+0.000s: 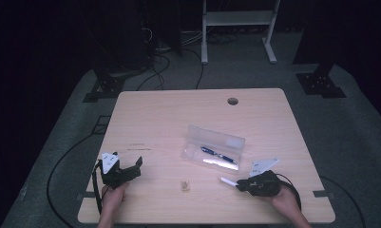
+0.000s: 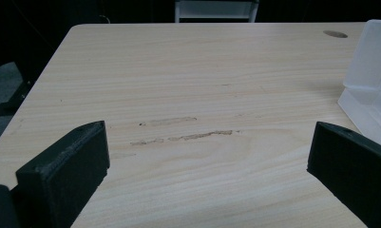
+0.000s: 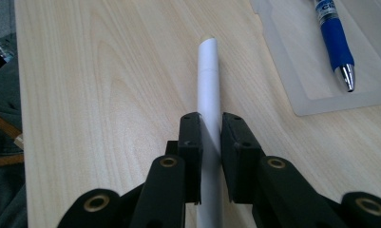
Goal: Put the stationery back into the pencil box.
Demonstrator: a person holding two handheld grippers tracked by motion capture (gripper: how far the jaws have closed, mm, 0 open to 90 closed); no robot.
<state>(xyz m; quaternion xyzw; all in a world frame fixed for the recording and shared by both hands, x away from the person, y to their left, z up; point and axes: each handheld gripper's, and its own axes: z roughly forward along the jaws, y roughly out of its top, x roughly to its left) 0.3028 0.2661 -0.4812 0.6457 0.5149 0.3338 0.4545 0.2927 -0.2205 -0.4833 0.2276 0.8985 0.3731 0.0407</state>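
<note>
- Table [image 1: 159, 118]: pale wood-grain top, smooth, low sheen — scuffed, rough streaks [image 2: 183, 129] break the finish near its middle.
- Pen case [image 1: 215, 148]: clear, frosted plastic, smooth walls, slightly glossy where light strikes.
- Blue pen [image 3: 334, 33]: glossy blue plastic barrel with a polished metal tip.
- White stick [image 3: 208, 80]: matt white, smooth, paper-like or plastic — the material cannot be told.
- Right gripper [image 3: 211, 128]: matt black plastic jaws, faintly grainy, with brass-coloured metal rivets.
- Left gripper [image 2: 207, 156]: matt black, rough-textured pads.
- Floor [image 1: 359, 142]: grey carpet, coarse.
</note>
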